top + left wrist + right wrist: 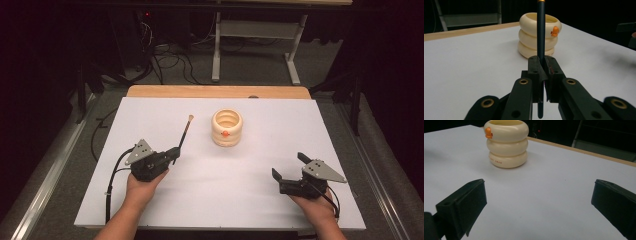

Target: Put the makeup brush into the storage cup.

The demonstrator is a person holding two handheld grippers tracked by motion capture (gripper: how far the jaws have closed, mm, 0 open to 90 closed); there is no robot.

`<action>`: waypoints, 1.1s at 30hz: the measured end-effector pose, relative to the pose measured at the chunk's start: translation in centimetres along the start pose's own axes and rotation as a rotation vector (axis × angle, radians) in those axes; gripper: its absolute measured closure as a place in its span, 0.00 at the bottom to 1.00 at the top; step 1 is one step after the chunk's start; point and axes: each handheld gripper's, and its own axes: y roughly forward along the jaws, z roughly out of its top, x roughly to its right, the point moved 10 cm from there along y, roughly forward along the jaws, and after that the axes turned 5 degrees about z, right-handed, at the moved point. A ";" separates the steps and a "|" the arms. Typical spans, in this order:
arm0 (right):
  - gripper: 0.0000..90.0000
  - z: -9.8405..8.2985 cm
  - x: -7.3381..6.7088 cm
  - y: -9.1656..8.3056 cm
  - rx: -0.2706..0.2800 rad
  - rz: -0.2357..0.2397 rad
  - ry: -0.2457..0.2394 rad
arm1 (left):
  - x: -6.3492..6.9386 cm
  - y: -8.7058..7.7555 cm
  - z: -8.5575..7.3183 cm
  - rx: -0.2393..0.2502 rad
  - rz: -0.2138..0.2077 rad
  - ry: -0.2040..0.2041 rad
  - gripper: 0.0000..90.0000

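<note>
1. The left gripper [175, 154] has its jaws pressed together on a thin dark brush [184, 135], pinching it low on the handle. In the left gripper view a short stub of handle hangs out behind the jaws, and most of the length runs forward past the tips.

2. The brush's long axis continues straight out from the claw, away from the person and tilted upward. Its pale bristle end sits at the far tip, clear of the white table [150, 215].

3. The cream ribbed cup [227, 128], made of three stacked rings with a small orange duck-like knob on its side, stands upright ahead of this claw and a little to its right. It is near but apart from the brush tip.

4. In the left gripper view the handle crosses directly in front of the cup, so claw, brush and cup lie almost on one line.

5. The right gripper [289, 170] rests near the table with its jaws spread wide and nothing between them. The cup lies ahead of it and to its left, farther off than from the brush tip.

6. My judgement: the left hand is the nearer one, and dropping the brush into the cup would call for lifting and tipping the handle over the open mouth.
</note>
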 end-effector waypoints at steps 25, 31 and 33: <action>0.02 2.9 -1.3 0.6 0.043 0.031 -0.009 | 1.0 -0.1 0.6 0.033 -0.027 0.012 0.94; 0.03 4.8 -1.8 1.3 0.070 0.038 -0.029 | 0.8 -0.3 0.7 0.041 -0.022 0.014 0.94; 0.03 5.4 -1.9 1.6 0.075 0.040 -0.030 | 0.7 -0.3 0.7 0.040 -0.019 0.014 0.94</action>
